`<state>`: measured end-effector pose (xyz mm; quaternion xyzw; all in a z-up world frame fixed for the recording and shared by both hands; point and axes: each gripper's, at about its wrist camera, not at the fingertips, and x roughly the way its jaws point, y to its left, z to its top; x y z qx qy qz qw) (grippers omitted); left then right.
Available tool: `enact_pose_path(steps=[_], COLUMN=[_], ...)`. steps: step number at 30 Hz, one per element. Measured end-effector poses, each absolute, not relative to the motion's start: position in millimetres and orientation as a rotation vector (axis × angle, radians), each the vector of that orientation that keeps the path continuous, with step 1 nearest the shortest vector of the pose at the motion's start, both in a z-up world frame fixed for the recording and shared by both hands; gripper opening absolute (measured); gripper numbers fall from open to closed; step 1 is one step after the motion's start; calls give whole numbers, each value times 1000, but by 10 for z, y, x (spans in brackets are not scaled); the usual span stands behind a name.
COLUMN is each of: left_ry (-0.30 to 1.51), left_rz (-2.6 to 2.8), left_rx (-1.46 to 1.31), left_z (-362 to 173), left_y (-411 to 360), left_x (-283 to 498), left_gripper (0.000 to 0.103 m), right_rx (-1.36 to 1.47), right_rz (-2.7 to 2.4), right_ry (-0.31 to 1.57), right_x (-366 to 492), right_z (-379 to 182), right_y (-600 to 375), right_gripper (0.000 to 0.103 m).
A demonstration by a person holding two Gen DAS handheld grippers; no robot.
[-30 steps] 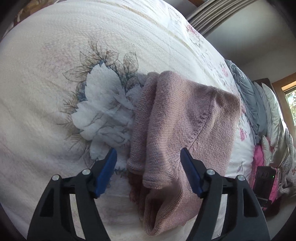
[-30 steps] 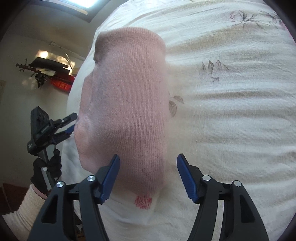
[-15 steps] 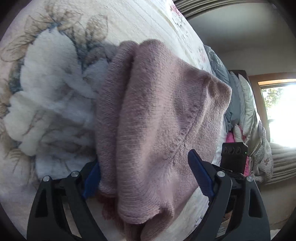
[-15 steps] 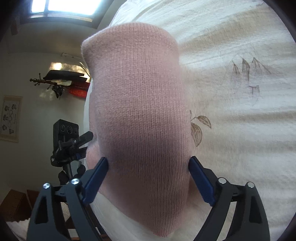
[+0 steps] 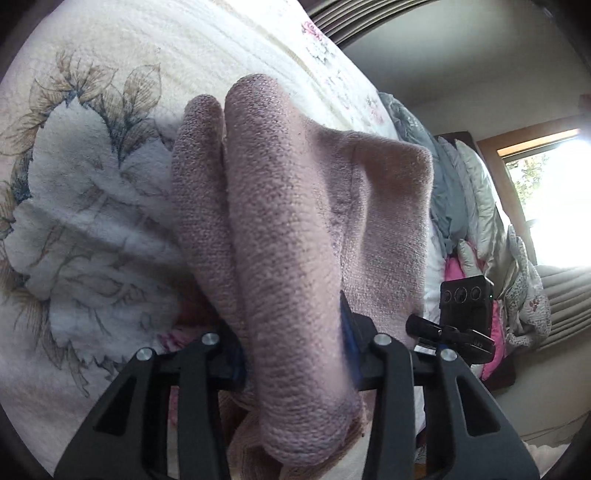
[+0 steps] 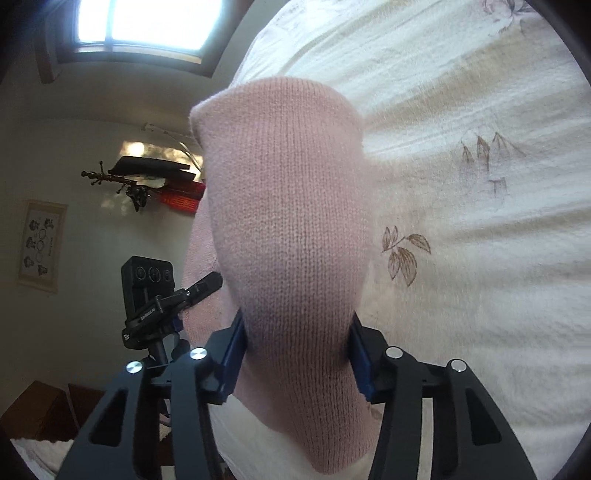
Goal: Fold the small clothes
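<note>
A small pink knitted garment (image 5: 295, 240) lies bunched on a white floral bedspread (image 5: 92, 221). In the left wrist view my left gripper (image 5: 295, 350) is shut on a thick fold of it, and the knit hides most of the blue pads. From the right wrist camera, the same garment (image 6: 291, 240) rises in front of the lens, with my right gripper (image 6: 295, 354) shut on its near end. Blue pads (image 6: 360, 365) press the knit from both sides. The other gripper (image 6: 155, 295) shows at the left of that view, beside the garment.
Grey and white pillows (image 5: 461, 192) and a pink cloth (image 5: 454, 269) lie at the far right of the bed. The right gripper (image 5: 461, 317) shows there too. A window (image 6: 147, 22), a wall picture (image 6: 40, 243) and a stand (image 6: 140, 181) lie beyond the bed's left edge.
Both grippers moved forward onto the garment and went from open to shut on it. The knit now fills the space between the fingers in both views.
</note>
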<state>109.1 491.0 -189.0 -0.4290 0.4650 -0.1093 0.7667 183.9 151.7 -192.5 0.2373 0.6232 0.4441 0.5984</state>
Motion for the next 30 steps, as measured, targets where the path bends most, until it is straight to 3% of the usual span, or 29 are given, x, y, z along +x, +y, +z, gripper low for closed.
enact_pose_path(steps=[17, 24, 30], left_ry=[956, 1048, 1146], left_rz=[-397, -293, -172], left_rx=[-913, -866, -856], left_z=[-1372, -1675, -2082], left_y=[2794, 2174, 2092], left_x=[1347, 1432, 1298], left_gripper=[38, 38, 40], right_rx=[448, 429, 414], right_rz=[863, 829, 839], right_ry=[1338, 1391, 1490], right_x=[1511, 1666, 1621], right_z=[-1063, -1387, -1891], right_y=[-414, -850, -924], right_gripper=[46, 46, 47])
